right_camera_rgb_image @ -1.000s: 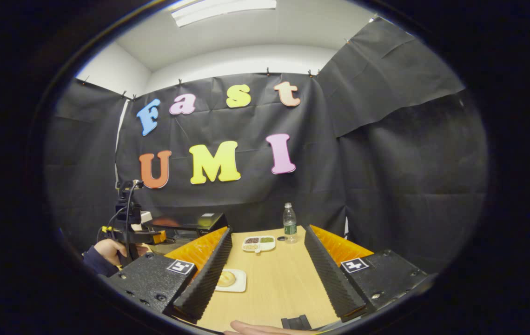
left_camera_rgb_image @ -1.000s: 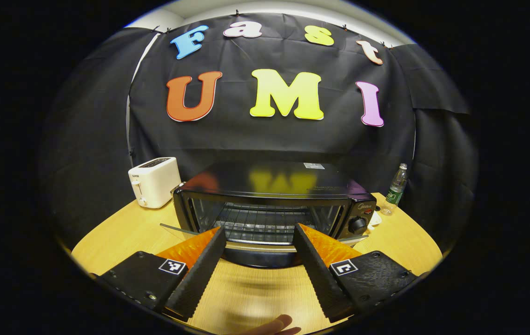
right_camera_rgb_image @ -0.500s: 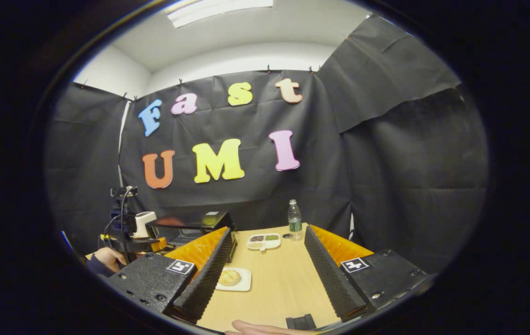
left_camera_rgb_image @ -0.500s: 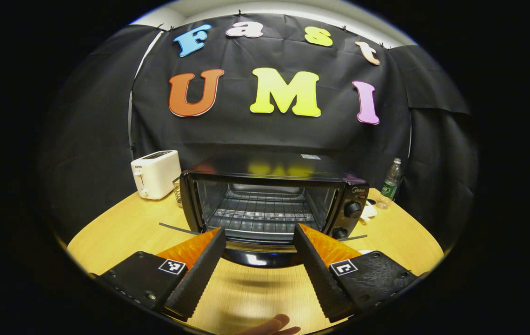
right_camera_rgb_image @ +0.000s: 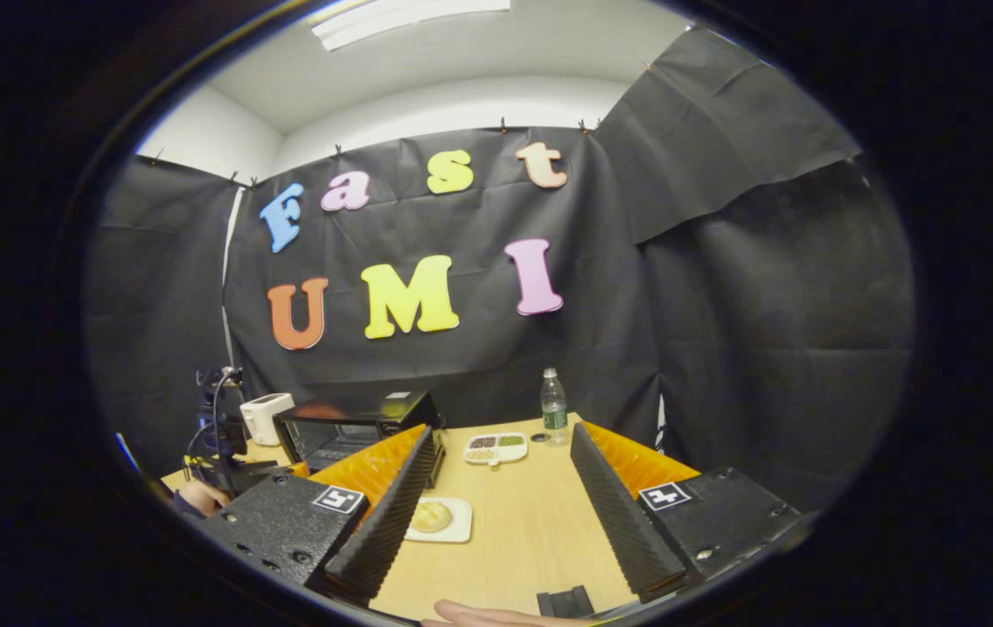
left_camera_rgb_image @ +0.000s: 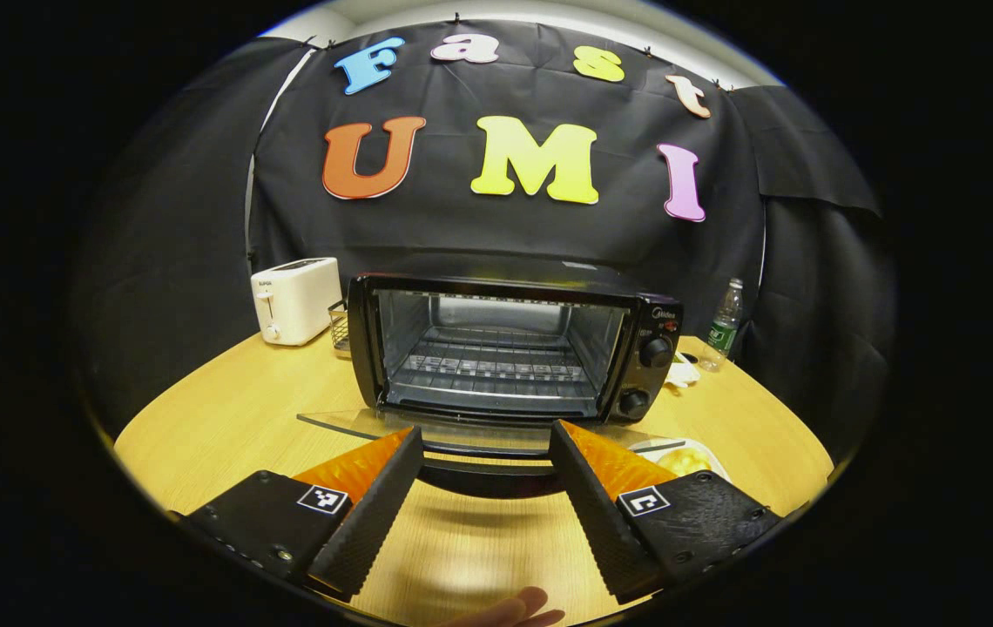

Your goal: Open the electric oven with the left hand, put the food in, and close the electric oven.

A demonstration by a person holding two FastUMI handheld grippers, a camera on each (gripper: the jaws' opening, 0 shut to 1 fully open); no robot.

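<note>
Now: oven (left_camera_rgb_image: 505,344) door (left_camera_rgb_image: 462,428) down flat; left gripper (left_camera_rgb_image: 483,488) spread wide at its handle (left_camera_rgb_image: 483,475), gripping nothing; right gripper (right_camera_rgb_image: 505,514) wide, empty, above bun (right_camera_rgb_image: 431,516) on plate (right_camera_rgb_image: 453,531).

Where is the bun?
In the right gripper view, the bun sits on a white plate on the table, beside the right gripper's left finger and in front of the oven.

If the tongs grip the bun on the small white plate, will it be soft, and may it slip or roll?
The bun looks round and puffy, so it probably squashes under firm pressure. It lies loose on the flat plate, so a push may slide or roll it off. The ridged fingers should limit slipping.
</note>
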